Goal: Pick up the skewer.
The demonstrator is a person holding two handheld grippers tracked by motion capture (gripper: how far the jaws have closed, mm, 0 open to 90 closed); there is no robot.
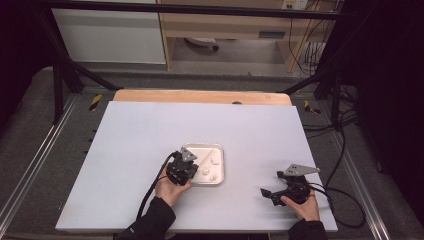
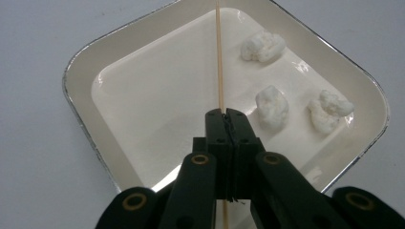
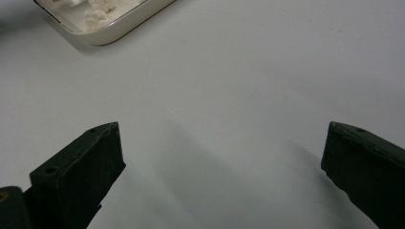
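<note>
We see the left gripper [image 2: 226, 113] with its jaws pressed together on a thin wooden skewer [image 2: 219, 57], which runs straight up from the jaw tips over the white tray [image 2: 81, 95]. The skewer's far tip is cut off by the top edge of the left gripper view, and its lower end slips out of sight behind the jaws. Three white lumps [image 2: 272, 107] lie on the tray floor to the right of the skewer, apart from it; we cannot tell what they are made of.

From the high view, the left gripper [image 1: 182, 167] hangs over the tray's [image 1: 220, 150] near left corner, covering that corner, and the skewer is too fine to make out there. The tray sits near the middle of the pale table [image 1: 135, 135].

The right gripper [image 3: 219, 148] holds its jaws wide apart over bare table, nothing between them. In its view, part of the tray [image 3: 124, 26] shows at the top left, cropped by the frame. The right gripper [image 1: 272, 192] rests well apart from the tray, low on the table's right side.
</note>
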